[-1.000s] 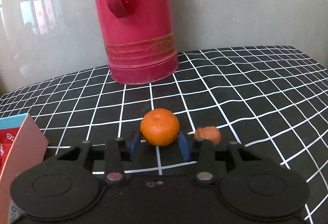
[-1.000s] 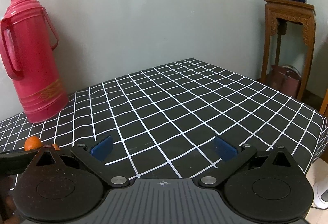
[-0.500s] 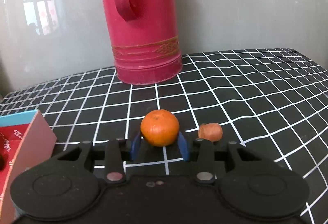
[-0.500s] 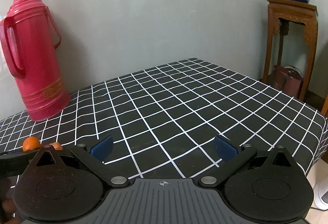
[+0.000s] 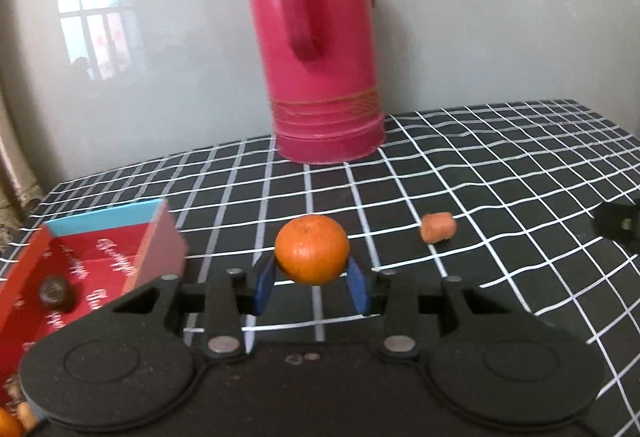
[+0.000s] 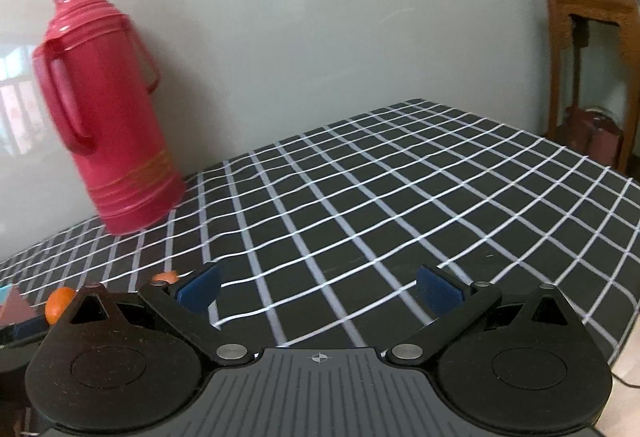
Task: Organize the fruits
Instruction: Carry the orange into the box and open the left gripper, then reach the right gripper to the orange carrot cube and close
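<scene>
Orange (image 5: 312, 249), pinched in the left gripper (image 5: 312, 287), has swung toward the red box (image 5: 96, 265), likely for dropping in; right gripper (image 6: 320, 291) hangs spread.

Grey wall (image 6: 320, 37) — wooden stand (image 6: 592, 49)

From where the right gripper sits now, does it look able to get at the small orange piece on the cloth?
Probably yes: right gripper is open and empty, and the small orange piece lies uncovered on the checked cloth.
</scene>
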{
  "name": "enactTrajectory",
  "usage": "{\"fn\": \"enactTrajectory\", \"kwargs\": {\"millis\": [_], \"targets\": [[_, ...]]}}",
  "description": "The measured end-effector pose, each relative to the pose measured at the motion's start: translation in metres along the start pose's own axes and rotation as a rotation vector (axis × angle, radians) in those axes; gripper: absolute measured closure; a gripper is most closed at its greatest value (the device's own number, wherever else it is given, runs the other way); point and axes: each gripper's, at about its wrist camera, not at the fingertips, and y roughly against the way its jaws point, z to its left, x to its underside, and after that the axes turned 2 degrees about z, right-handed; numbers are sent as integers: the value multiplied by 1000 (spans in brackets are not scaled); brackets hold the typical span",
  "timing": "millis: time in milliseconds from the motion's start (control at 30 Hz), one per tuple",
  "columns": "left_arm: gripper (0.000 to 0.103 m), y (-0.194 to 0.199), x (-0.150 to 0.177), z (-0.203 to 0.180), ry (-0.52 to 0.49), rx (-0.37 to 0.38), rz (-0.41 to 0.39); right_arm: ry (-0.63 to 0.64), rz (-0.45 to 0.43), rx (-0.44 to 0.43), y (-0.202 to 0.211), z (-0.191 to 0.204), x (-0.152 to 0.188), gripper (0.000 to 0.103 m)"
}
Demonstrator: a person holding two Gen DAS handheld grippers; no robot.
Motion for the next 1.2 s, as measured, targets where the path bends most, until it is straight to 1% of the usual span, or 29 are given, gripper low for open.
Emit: {"fn": "enactTrajectory", "kwargs": {"millis": [200,400,467,633,767,900,967,1067,1133,1167,1200], "targets": [[73,28,1,28,38,-36,-40,29,-10,-54,7,29,7,0],[73,49,1,59,86,-99,-76,89,-26,-53,7,55,18,0],[75,54,4,73,118,-136,-74,106,-34,-52,8,61,21,0],[75,57,11,110,198,-237,-51,143,-47,-56,7,72,27,0],[75,52,15,137,257,-283,-28,160,-37,-64,5,80,32,0],[77,46,22,166,320,-282,22,186,-30,-77,4,91,36,0],[77,49,24,175,339,-268,18,196,-32,-79,3,95,37,0],[72,55,21,184,355,-252,9,197,-29,-86,2,97,37,0],[68,55,22,185,363,-245,27,196,-28,-91,2,97,36,0],[62,52,22,185,366,-239,42,196,-30,-93,2,96,36,0],[58,50,23,186,371,-240,52,198,-30,-93,1,97,36,0]]}}
